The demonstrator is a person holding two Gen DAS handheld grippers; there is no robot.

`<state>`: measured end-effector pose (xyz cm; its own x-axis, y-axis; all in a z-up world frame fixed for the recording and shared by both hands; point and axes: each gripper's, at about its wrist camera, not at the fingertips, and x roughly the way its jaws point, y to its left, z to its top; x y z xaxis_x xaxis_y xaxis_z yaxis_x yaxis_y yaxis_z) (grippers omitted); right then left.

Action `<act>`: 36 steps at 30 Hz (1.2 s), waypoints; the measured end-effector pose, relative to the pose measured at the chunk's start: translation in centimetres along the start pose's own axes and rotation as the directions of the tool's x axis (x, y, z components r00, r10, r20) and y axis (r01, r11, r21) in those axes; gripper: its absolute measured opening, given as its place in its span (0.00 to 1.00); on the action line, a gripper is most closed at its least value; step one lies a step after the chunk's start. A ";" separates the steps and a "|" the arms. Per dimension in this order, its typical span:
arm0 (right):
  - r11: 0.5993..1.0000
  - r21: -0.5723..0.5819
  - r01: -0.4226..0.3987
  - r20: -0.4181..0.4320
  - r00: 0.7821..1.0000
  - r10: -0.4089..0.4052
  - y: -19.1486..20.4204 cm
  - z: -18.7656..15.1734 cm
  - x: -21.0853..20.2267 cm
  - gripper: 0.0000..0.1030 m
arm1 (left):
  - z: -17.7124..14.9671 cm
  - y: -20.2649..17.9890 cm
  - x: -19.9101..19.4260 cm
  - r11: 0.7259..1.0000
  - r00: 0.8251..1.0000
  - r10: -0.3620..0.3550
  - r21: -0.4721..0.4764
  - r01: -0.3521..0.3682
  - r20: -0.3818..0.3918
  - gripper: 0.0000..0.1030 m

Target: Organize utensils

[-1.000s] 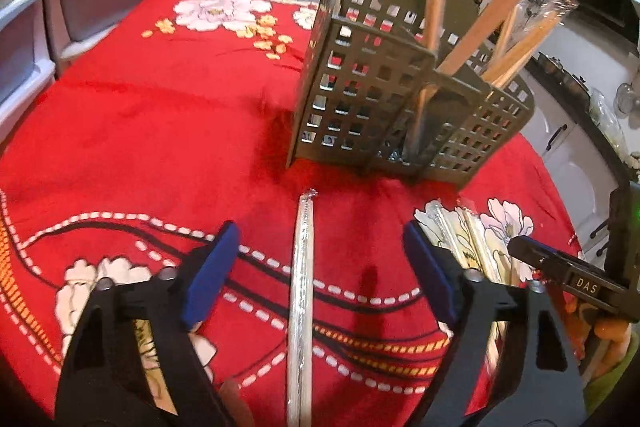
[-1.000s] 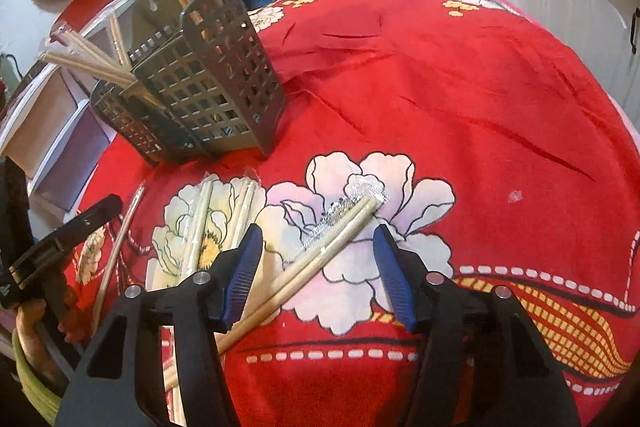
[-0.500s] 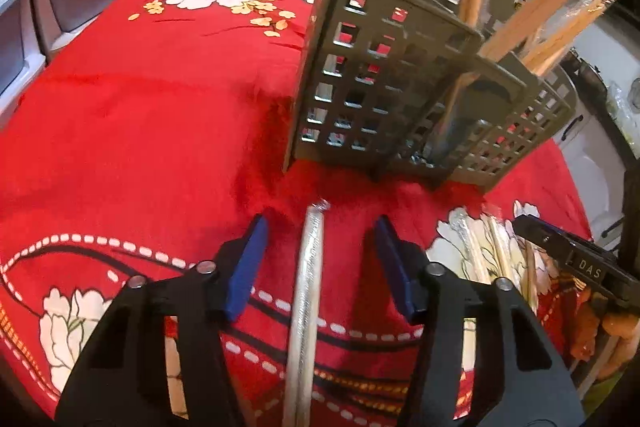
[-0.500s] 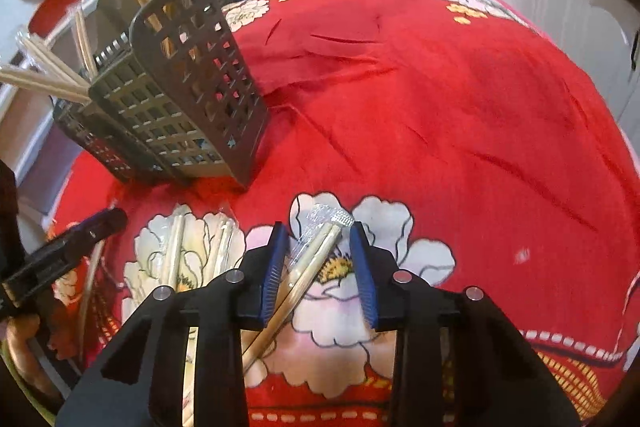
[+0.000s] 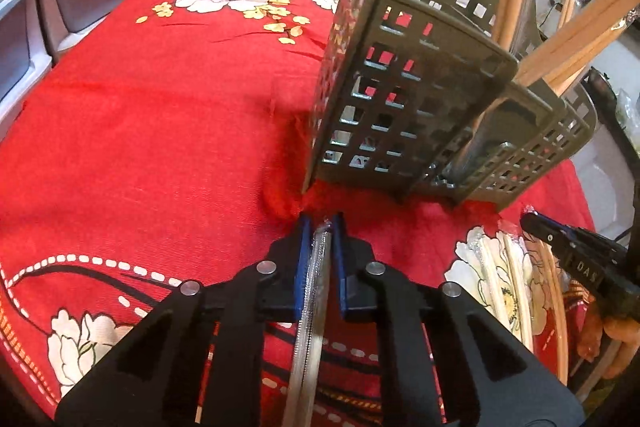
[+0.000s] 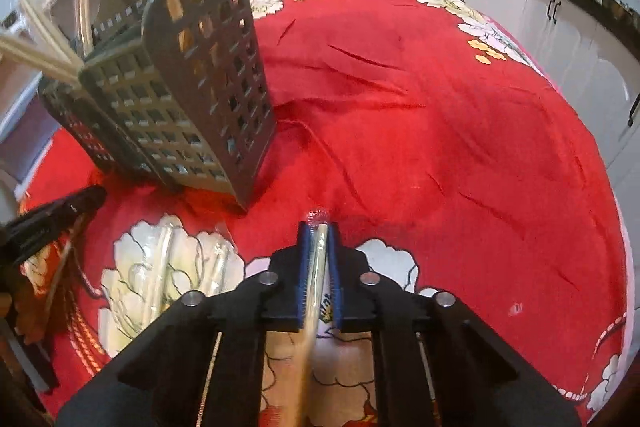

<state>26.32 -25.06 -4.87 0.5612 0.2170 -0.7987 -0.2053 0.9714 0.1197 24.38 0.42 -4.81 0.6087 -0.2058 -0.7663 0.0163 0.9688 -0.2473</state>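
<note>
1. A red tablecloth (image 5: 140,131) printed with white flowers covers the round table in both views.
2. A grey lattice basket (image 5: 420,99) stands on the cloth, just beyond the tips of both grippers. Bare wooden chopsticks (image 5: 576,43) and some wrapped ones lean out of its compartments. In the right wrist view the basket (image 6: 192,99) sits up and to the left.
3. The left gripper (image 5: 320,223) is nearly closed. Its two blue pads clamp a wrapped chopstick pair (image 5: 314,307) between them. The wrapper runs lengthwise down the middle of the gap, its crimped end poking just past the fingertips toward the foot of the basket, and the rest trails back under the gripper body.
4. The right gripper (image 6: 318,231) is also nearly closed. It pinches a second wrapped pair (image 6: 316,279) the same way, centred between the blue pads. The clear wrapper tip shows just ahead of the fingertips and the sticks run back toward the camera, blurred at the lower end.
5. More wrapped pairs (image 6: 160,267) lie loose on a white flower of the cloth, between the two grippers and near the front of the basket. They appear in the left wrist view too (image 5: 508,283).
</note>
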 end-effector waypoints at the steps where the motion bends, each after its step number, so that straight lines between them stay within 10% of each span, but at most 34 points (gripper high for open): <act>1: 1.000 0.011 -0.019 0.002 1.000 0.019 -0.1 0.1 -0.2 0.07 | 0.1 0.1 0.0 1.000 1.000 -0.010 -0.004 0.010 0.003 0.05; 15: 0.978 -0.093 -0.186 0.192 0.961 0.201 4.3 1.1 -9.1 0.07 | 1.4 -0.4 -7.2 0.989 0.977 -0.143 -0.015 0.147 0.160 0.04; 36: 0.952 -0.207 -0.227 0.449 0.842 0.299 7.6 2.4 -20.4 0.05 | 5.2 -1.4 -19.2 0.983 0.882 -0.184 0.062 0.175 0.434 0.04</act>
<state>15.26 -21.90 13.78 0.7714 0.5164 -0.3719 -0.4891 0.8550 0.1728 16.79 3.78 13.36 0.8783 -0.2999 -0.3724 0.1714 0.9245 -0.3404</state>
